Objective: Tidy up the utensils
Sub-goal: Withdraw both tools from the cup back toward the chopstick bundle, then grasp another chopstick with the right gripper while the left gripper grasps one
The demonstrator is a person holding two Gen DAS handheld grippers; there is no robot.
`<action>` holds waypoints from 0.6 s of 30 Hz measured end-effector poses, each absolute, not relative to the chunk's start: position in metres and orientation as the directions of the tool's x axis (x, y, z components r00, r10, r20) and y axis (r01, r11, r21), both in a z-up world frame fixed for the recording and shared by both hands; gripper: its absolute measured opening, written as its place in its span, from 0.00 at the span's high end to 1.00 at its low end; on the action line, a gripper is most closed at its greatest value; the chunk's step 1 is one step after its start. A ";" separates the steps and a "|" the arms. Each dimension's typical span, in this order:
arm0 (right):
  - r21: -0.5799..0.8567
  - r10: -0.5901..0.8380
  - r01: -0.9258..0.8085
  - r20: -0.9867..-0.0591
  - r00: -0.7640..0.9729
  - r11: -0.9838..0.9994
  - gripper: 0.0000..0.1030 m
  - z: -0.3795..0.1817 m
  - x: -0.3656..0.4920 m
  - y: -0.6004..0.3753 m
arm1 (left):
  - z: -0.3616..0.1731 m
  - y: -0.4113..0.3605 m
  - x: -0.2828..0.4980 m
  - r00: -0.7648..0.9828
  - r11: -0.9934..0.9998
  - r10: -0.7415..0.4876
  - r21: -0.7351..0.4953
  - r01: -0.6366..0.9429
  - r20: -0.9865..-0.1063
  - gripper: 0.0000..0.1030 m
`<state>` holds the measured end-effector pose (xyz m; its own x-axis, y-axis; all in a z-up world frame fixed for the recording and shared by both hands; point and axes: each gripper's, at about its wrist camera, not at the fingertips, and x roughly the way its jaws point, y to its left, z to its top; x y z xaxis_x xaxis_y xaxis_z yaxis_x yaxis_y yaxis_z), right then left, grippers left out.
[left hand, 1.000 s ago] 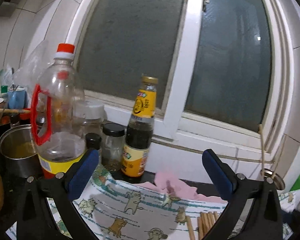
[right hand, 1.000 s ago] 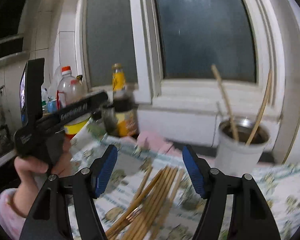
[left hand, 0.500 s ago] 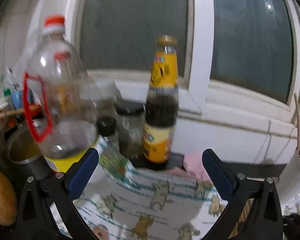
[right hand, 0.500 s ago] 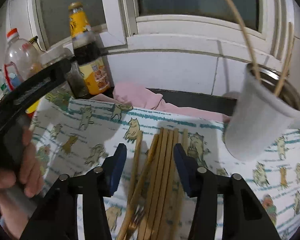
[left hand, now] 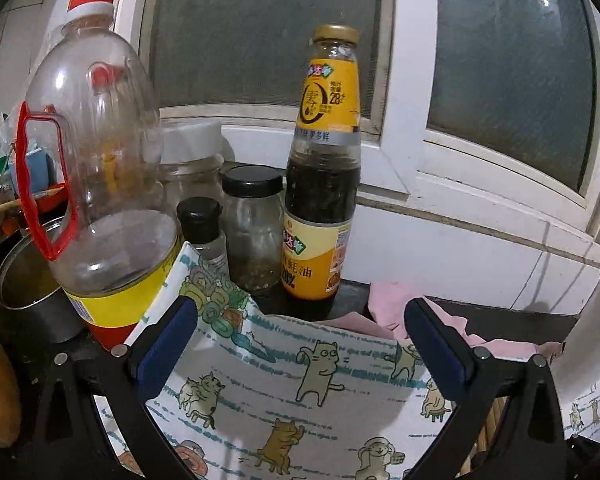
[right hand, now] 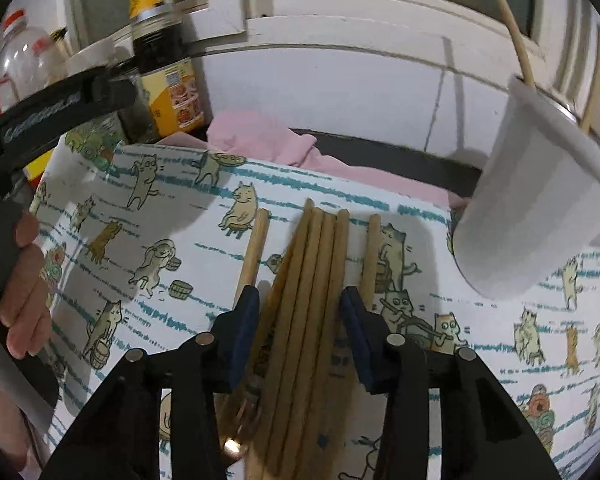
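Several wooden chopsticks [right hand: 308,288] lie side by side on a cat-print cloth [right hand: 140,216]. My right gripper [right hand: 300,320] hangs low over them, its blue pads straddling the middle bundle, jaws partly open and not closed on it. One chopstick [right hand: 254,248] lies left of the pads and one [right hand: 370,256] lies right. A white holder cup [right hand: 536,212] stands at the right with two chopsticks in it. My left gripper [left hand: 296,344] is wide open and empty above the cloth's far left part [left hand: 300,392], facing the bottles.
An oyster sauce bottle [left hand: 324,184], a large clear oil bottle with red handle [left hand: 96,184], jars [left hand: 254,224] and a metal pot [left hand: 24,280] crowd the back left. A pink rag [right hand: 268,140] lies behind the cloth. A window and white sill wall run along the back.
My right gripper dropped down over the chopstick bundle and its jaws narrowed around it. My left gripper moved closer to the bottles at the left.
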<state>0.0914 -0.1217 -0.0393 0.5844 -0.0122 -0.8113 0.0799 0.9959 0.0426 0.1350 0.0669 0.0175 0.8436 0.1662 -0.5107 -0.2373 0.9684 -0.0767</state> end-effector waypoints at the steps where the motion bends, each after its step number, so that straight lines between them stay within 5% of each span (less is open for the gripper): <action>1: 0.061 0.000 0.085 -0.810 0.586 0.995 0.61 -0.038 0.092 -0.124 | 0.016 0.066 0.135 0.843 0.970 0.158 -0.079 -0.230 -0.514 0.00; 6: 0.157 0.067 0.096 -0.791 0.608 0.983 0.76 -0.033 0.091 -0.138 | 0.009 0.052 0.140 0.830 0.981 0.134 -0.045 -0.188 -0.542 0.00; 8: 0.188 0.091 0.090 -0.771 0.630 0.978 0.92 -0.027 0.090 -0.142 | 0.009 0.046 0.139 0.834 0.983 0.145 -0.015 -0.181 -0.533 0.00; 18: 0.238 0.120 0.104 -0.764 0.634 0.966 0.93 -0.023 0.091 -0.148 | 0.000 0.031 0.145 0.801 0.996 0.065 -0.006 -0.086 -0.595 0.00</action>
